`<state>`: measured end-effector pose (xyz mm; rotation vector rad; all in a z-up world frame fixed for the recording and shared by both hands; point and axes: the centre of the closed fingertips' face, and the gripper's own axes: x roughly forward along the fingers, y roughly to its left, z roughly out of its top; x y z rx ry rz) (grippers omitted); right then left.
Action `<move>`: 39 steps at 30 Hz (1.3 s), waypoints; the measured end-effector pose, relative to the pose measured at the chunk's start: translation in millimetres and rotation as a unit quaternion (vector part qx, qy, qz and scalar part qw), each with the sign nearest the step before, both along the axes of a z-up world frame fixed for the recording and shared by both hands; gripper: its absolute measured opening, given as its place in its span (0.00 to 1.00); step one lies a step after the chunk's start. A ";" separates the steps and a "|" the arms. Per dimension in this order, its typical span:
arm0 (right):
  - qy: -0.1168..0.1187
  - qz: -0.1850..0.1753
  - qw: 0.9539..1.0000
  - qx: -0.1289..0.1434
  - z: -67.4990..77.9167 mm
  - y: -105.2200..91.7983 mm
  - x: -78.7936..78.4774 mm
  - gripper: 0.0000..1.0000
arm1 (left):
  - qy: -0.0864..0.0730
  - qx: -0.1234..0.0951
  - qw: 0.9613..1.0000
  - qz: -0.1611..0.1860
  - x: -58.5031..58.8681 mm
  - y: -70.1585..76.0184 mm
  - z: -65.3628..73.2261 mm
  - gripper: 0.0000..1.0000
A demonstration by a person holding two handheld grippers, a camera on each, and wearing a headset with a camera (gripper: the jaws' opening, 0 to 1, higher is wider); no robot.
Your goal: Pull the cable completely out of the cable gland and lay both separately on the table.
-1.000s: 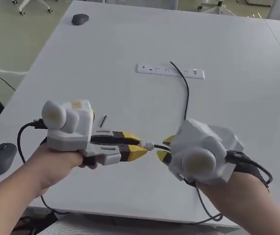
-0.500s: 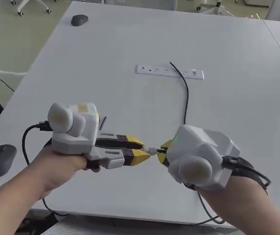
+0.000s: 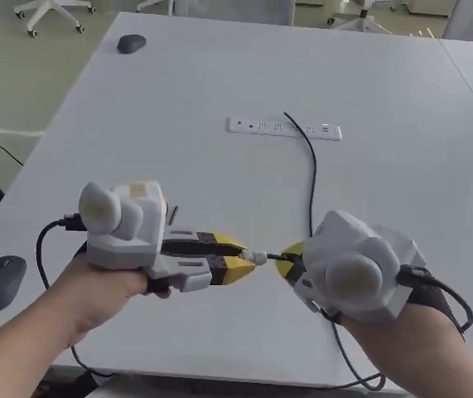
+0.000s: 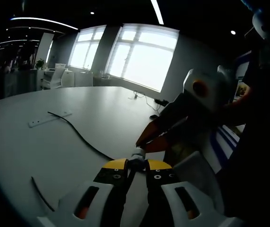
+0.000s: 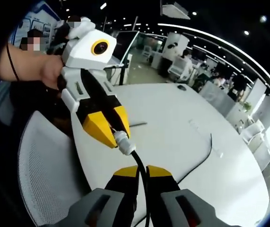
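A small white cable gland [image 3: 256, 259] hangs above the table's near edge, and my left gripper [image 3: 243, 262] is shut on it from the left. A black cable [image 3: 311, 178] leaves the gland rightward and enters my right gripper [image 3: 292, 255], which is shut on it a short way from the gland. Beyond that gripper the cable trails over the table toward the power strip. In the left gripper view the gland [image 4: 137, 153] sits just past my left gripper [image 4: 137, 164]. In the right gripper view my right gripper [image 5: 142, 170] pinches the cable [image 5: 139, 163] just below the gland [image 5: 123, 141].
A white power strip [image 3: 284, 128] lies mid-table. One grey mouse [image 3: 0, 282] sits at the near left edge, another [image 3: 131, 43] at the far left corner. A short black piece [image 3: 172, 214] lies behind the left gripper. A mesh chair [image 5: 45, 175] stands under the near edge.
The right gripper has drawn a little to the right, so a longer stretch of black cable shows between the gland and its jaws. The left gripper keeps hold of the gland.
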<state>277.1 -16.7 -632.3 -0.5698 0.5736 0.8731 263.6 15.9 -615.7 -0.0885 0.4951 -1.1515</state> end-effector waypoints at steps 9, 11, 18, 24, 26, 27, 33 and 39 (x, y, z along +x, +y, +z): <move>0.050 -0.065 0.995 0.056 -9.5 -17.0 1.9 0.00 | -0.002 0.003 1.000 0.001 -0.8 1.2 -0.3 0.15; 0.052 -0.079 0.994 0.058 -13.8 -26.0 4.1 0.00 | 0.000 0.002 1.000 0.003 -0.4 2.0 0.0 0.15; 0.106 -0.146 0.978 0.102 -33.7 -44.8 6.2 0.00 | 0.001 0.005 1.000 0.002 -1.6 2.1 -2.8 0.15; 0.144 -0.199 0.962 0.121 -51.7 -60.5 6.9 0.01 | 0.003 0.006 1.000 0.001 -3.0 -0.8 -3.6 0.15; 0.151 -0.210 0.957 0.127 -55.6 -62.6 6.9 0.01 | 0.004 0.006 1.000 0.001 -3.8 -1.8 -4.0 0.15; 0.153 -0.217 0.955 0.131 -56.8 -63.7 7.3 0.01 | 0.004 0.006 1.000 0.001 -3.9 -1.6 -4.4 0.15; 0.188 -0.242 0.939 0.155 -66.2 -60.6 4.1 0.01 | 0.007 0.007 1.000 0.002 -5.4 -1.4 -8.1 0.15; 0.168 -0.228 0.948 0.143 -62.5 -57.6 3.0 0.01 | 0.009 0.008 1.000 0.007 -3.6 3.1 -9.7 0.15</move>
